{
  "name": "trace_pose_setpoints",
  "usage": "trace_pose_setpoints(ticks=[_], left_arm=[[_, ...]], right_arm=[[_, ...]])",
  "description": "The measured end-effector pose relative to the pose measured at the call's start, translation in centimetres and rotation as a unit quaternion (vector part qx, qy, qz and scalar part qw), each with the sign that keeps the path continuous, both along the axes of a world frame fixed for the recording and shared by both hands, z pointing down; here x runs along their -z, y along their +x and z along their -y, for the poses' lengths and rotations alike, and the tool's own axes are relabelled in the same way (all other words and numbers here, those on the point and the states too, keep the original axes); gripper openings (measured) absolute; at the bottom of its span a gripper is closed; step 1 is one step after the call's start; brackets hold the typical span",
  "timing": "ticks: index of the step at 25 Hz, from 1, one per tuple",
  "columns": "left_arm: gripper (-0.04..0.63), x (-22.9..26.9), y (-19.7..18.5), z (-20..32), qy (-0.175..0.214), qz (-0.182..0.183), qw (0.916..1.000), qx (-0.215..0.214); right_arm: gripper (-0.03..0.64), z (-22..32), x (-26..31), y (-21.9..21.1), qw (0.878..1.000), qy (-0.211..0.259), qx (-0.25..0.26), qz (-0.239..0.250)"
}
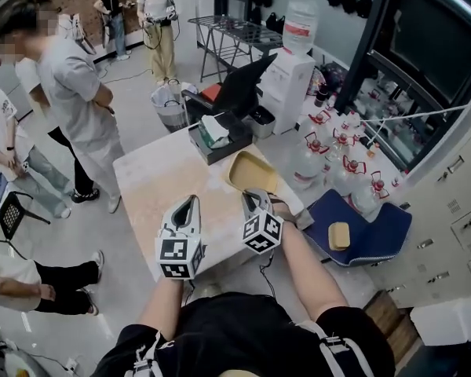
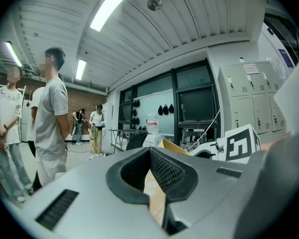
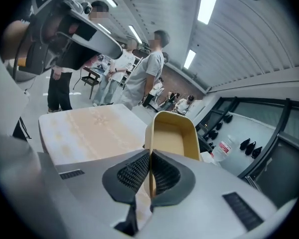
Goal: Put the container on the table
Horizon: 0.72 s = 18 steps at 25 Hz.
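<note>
A yellow open container (image 1: 251, 171) hangs over the right edge of the beige table (image 1: 153, 181), tilted. My right gripper (image 1: 257, 197) is shut on its near rim. In the right gripper view the container (image 3: 172, 132) rises just past the gripper (image 3: 150, 156), with its thin wall pinched between the dark pads. My left gripper (image 1: 190, 205) hovers over the table's near part, left of the container. Its jaws meet at the tips (image 2: 150, 150) with nothing in them. The container's yellow edge (image 2: 168, 145) shows beyond them.
A black box (image 1: 218, 138) with cloths stands at the table's far edge. Beside the table on the right are a water dispenser (image 1: 293, 73), several water jugs (image 1: 335, 149) and a blue seat (image 1: 365, 228) bearing a small yellow piece (image 1: 339, 235). People (image 1: 77, 104) stand to the left.
</note>
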<state>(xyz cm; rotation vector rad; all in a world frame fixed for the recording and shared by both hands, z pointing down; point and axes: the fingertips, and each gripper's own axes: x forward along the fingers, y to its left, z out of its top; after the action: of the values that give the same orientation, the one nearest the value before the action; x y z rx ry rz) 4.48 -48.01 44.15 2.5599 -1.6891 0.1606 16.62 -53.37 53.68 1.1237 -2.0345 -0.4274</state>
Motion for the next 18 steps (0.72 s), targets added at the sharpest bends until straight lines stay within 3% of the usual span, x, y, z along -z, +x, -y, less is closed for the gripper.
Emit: trace_pose_setpoints(ticks=[12, 18], left_arm=[[0.011, -0.8, -4.5, 1.7, -0.007, 0.0, 0.9992, 0.039], [0.012, -1.0, -6.0, 2.1, -0.009, -0.001, 0.9985, 0.053]], right_arm=[[0.03, 5.1, -11.3, -2.9, 0.992, -0.063, 0.033, -0.108], [0.031, 6.8, -15.6, -2.9, 0.987, -0.089, 0.026, -0.133]])
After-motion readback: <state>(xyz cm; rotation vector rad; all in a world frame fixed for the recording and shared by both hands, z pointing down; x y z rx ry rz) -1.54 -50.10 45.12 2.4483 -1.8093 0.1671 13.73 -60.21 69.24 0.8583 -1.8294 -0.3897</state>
